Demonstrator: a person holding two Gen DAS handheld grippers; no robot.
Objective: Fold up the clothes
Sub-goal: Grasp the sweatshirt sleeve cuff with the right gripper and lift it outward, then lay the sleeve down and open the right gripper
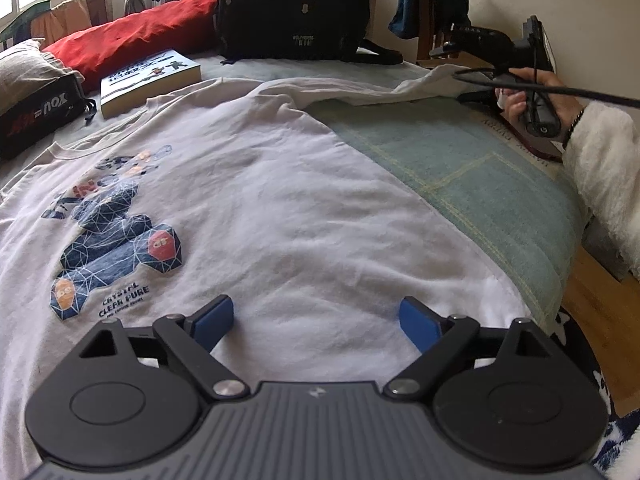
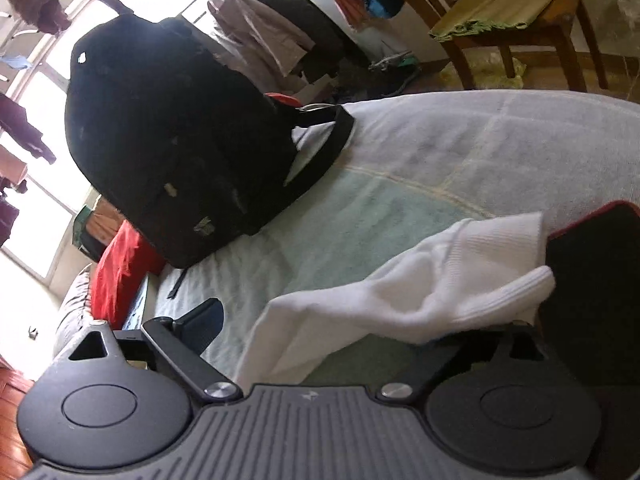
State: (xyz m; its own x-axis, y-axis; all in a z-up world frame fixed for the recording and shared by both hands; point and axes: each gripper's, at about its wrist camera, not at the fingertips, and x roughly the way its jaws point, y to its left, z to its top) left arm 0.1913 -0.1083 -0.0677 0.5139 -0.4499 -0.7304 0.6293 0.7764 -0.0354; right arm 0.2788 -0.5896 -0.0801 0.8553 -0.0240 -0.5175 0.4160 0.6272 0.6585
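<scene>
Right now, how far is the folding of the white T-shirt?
Done: the T-shirt lies spread flat on the bed, print up. In hand: nothing; the left gripper hangs open above the hem, and the right gripper is open with the sleeve draped loosely over it. Left: no fold shows yet, so all folds remain.

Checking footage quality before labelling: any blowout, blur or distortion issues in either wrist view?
Left wrist view: even daylight, sharp on the white printed T-shirt; fisheye bends the bed edge; window corner at top left mildly overexposed. Right wrist view: rolled horizon; windows behind the black fabric backpack blown out, so its detail is crushed dark; white ribbed sleeve cuff slightly soft and bright.
</scene>
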